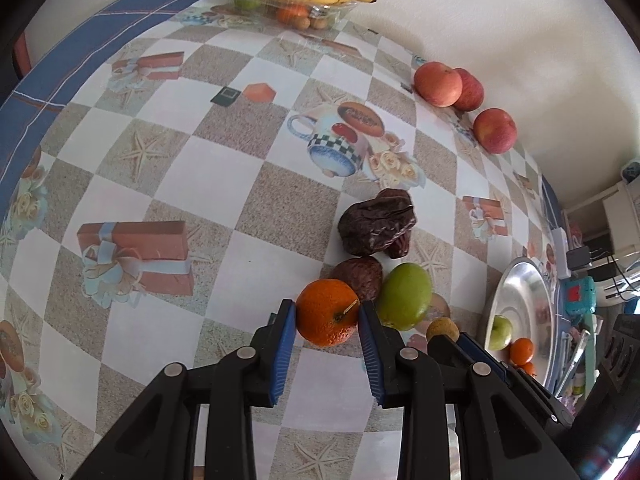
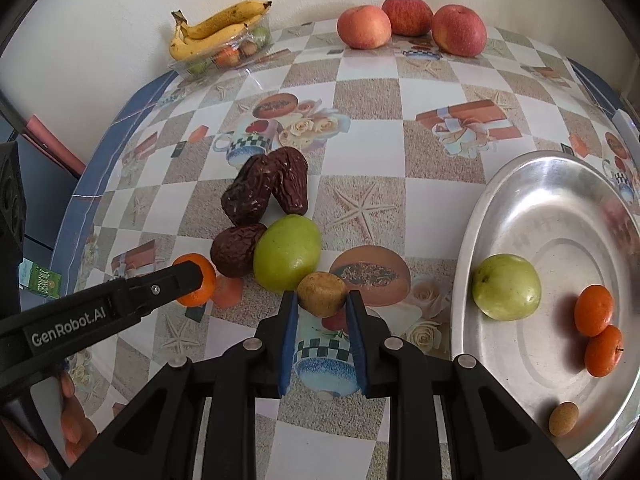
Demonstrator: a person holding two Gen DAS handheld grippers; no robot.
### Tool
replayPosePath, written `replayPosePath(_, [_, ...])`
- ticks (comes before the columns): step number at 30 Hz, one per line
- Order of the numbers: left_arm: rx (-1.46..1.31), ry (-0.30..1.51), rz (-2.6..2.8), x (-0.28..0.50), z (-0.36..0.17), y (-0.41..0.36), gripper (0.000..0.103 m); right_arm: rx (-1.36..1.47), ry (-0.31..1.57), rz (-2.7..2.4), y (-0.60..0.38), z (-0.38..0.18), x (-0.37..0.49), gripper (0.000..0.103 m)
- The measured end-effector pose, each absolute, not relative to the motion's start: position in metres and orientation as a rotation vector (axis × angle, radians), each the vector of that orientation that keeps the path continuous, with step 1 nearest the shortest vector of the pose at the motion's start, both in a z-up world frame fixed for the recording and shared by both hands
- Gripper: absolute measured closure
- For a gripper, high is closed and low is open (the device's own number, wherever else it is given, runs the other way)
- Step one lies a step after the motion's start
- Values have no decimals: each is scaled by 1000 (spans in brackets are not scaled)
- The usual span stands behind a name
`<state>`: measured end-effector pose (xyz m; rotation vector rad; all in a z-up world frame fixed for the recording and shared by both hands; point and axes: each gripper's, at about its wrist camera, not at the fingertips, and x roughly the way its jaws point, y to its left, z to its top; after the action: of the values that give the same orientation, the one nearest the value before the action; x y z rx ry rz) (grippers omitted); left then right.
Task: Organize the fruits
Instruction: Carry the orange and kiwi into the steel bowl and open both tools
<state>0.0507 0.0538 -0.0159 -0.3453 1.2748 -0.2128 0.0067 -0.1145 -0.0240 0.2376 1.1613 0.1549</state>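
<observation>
"GenRobot.AI" — left gripper [image 2: 188, 276]
</observation>
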Motion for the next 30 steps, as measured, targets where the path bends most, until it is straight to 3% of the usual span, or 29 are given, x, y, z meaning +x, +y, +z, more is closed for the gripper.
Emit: replayPosePath(30, [-175,1242,-436,59,15,-81,69,298,1086,-71,-208,15,20,77])
